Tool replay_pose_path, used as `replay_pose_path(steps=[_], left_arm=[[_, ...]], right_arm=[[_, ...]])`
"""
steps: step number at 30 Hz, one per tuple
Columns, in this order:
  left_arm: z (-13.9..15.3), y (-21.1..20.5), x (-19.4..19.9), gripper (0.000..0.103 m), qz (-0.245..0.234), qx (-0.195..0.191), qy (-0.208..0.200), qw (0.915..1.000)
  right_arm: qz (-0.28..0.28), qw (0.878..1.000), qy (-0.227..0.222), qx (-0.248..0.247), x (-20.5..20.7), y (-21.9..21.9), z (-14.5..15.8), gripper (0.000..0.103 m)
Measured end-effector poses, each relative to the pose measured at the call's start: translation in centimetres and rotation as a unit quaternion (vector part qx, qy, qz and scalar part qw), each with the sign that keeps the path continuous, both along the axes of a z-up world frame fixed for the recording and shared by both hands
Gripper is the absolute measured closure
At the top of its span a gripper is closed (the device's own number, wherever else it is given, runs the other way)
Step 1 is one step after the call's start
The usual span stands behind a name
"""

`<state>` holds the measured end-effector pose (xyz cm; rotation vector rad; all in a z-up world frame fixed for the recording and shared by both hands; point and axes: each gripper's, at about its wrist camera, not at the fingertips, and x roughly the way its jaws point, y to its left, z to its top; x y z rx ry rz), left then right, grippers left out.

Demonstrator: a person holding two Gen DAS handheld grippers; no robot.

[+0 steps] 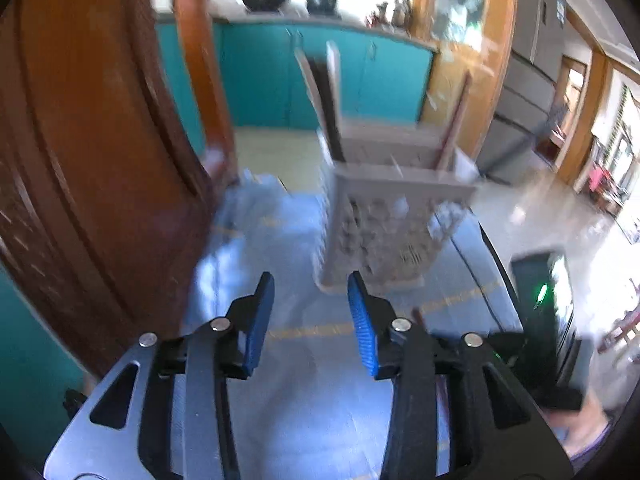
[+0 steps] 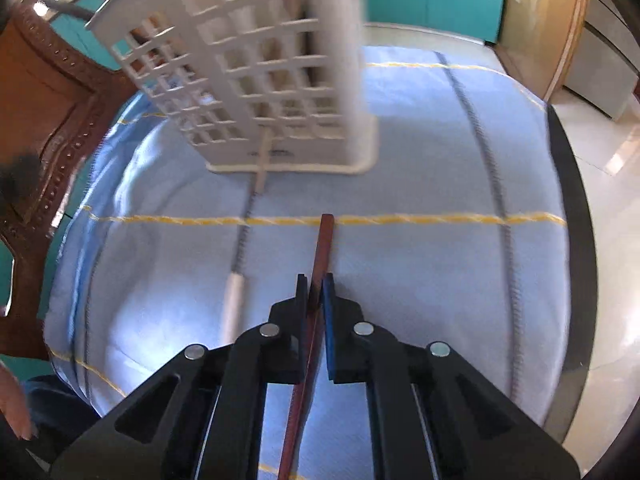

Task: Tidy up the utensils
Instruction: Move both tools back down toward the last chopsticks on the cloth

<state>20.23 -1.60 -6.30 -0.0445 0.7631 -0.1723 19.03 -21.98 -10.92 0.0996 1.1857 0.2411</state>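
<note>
A white lattice utensil holder stands on the blue cloth ahead of my left gripper, which is open and empty above the cloth. Several chopsticks stick up out of the holder. In the right wrist view the holder stands ahead and to the left. My right gripper is shut on a reddish-brown chopstick that points forward toward the holder. A thin brush with a white handle lies on the cloth, its far end touching the holder's base.
The blue cloth with yellow lines covers a table with a dark rim. A carved wooden chair stands at the left. A black device with a green light sits at the right. Teal cabinets are behind.
</note>
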Motion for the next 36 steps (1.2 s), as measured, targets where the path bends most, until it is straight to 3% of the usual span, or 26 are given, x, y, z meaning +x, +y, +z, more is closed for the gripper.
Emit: replay_pose_path(steps=[5,9,15,18,24,30,32,36], left_arm=[[-4.0,-3.0,-0.6,0.063,-0.054,0.012,0.070,0.9960],[-6.0,-5.4,-1.9,0.063,-0.088,0.043,0.091,0.9911],[-6.6,-6.9,-2.3,0.057,-0.103,0.051,0.100,0.9884],[-7.1,-7.0,-2.5,0.056,-0.106,0.054,0.111,0.9867],[-9.0,-7.3,-2.1,0.054,-0.099,0.075,0.137,0.9827],[-8.9,-6.3,-1.3,0.064,-0.090,0.061,0.145,0.9835],[-9.0,-6.2,-1.2,0.077,-0.089,0.066,0.151,0.9824],[-9.4,-5.9,-1.0,0.087,-0.087,0.077,0.157,0.9806]], right_arm=[[-0.017,1.000,0.015,0.013,0.0,-3.1,0.0,0.095],[-0.020,0.999,0.019,0.030,-0.1,-4.5,0.1,0.095],[-0.045,0.995,-0.050,0.075,-0.5,-8.0,4.6,0.093],[-0.055,0.993,-0.051,0.087,-0.7,-9.3,5.3,0.089],[-0.039,0.999,-0.016,0.034,-0.7,-6.6,3.0,0.085],[-0.019,1.000,-0.008,0.007,-0.7,-4.4,1.7,0.080],[-0.015,1.000,-0.005,0.000,-0.7,-3.9,1.3,0.079],[-0.008,1.000,0.000,-0.017,-0.8,-3.2,0.7,0.078]])
